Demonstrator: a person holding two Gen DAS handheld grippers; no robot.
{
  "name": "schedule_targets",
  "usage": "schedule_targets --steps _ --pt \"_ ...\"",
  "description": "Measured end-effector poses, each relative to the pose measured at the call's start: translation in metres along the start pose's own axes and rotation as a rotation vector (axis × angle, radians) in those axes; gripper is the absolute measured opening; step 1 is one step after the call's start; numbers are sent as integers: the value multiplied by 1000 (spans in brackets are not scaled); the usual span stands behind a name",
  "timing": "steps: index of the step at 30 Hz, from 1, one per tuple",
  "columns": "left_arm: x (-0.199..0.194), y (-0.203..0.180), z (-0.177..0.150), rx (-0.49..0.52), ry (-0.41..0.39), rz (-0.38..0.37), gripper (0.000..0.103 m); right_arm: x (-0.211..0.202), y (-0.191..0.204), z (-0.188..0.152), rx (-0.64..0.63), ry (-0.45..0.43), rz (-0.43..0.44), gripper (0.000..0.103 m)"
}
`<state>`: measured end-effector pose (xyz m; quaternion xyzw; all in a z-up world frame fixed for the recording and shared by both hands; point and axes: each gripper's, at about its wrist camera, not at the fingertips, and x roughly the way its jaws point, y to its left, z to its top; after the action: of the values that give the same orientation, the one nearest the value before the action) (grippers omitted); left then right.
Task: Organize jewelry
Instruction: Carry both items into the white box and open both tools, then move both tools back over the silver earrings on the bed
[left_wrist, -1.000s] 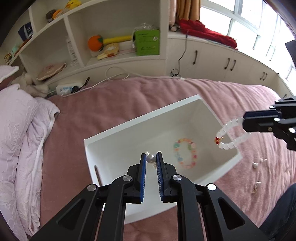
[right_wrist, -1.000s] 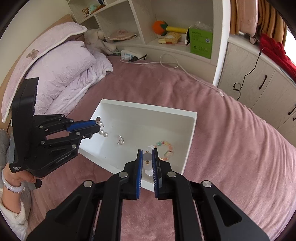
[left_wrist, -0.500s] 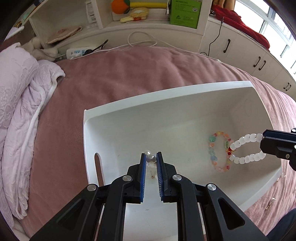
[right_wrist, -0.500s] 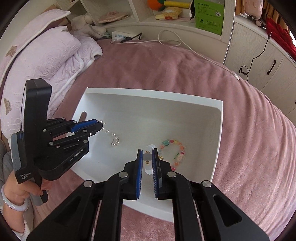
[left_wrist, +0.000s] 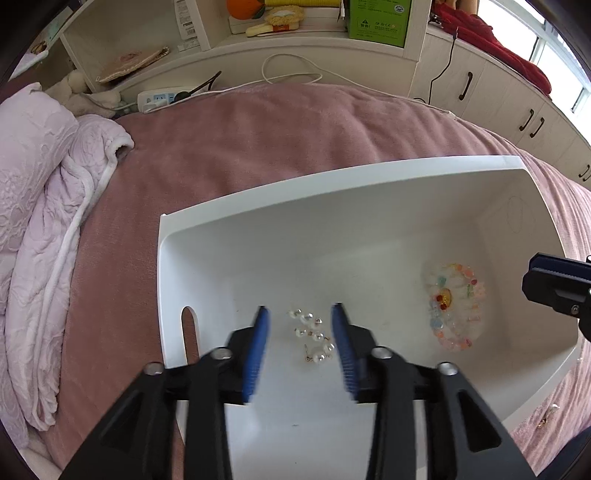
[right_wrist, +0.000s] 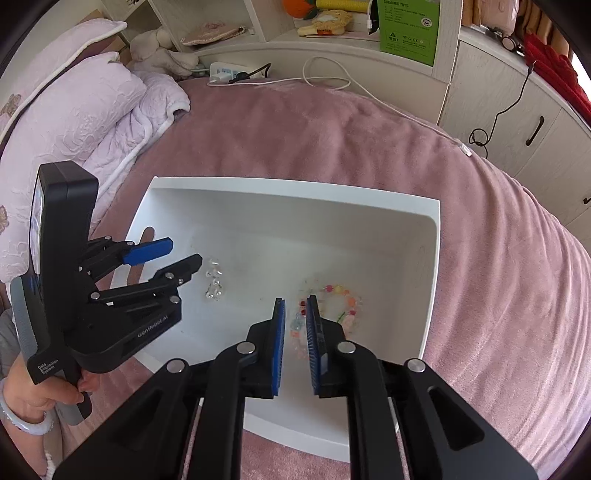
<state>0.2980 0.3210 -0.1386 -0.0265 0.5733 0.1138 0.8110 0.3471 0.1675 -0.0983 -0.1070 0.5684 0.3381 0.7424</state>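
A white box (left_wrist: 332, 181) (right_wrist: 295, 184) sits on the pink bed. My left gripper (left_wrist: 300, 325) (right_wrist: 183, 253) is open over the box's left end, and pearl earrings (left_wrist: 312, 338) (right_wrist: 213, 282) lie loose on the floor between its fingers. My right gripper (right_wrist: 295, 314) (left_wrist: 532, 280) is open above the box's right end. Below it lie a colourful bead bracelet (left_wrist: 460, 295) (right_wrist: 341, 301) and the white bead bracelet (left_wrist: 441, 312), overlapping.
Small earrings (left_wrist: 546, 419) lie on the pink bedspread (right_wrist: 369, 140) right of the box. A folded lilac quilt (left_wrist: 40, 221) is at the left. Shelves with a green carton (left_wrist: 376, 16), a power strip (left_wrist: 162, 99) and cabinets stand behind the bed.
Both grippers have opened. The pearl earrings dropped from my left gripper into the box, and the white bead bracelet dropped from my right gripper onto the colourful one.
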Motion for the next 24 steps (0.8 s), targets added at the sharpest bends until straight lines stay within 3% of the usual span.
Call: schedule_targets --steps 2,4,15,24 --pt "-1 -2 -1 8 3 7 47 -3 -2 -1 -6 -1 -7 31" --pt "-7 -4 -3 9 -4 1 49 -11 -4 -5 -20 -18 -20 41" --pt "-77 -58 -26 125 -152 -81 62 -80 -50 -58 -26 -83 -18 46" --pt "-134 -123 -50 223 -272 -174 71 -135 -81 -106 -26 -151 -92 54"
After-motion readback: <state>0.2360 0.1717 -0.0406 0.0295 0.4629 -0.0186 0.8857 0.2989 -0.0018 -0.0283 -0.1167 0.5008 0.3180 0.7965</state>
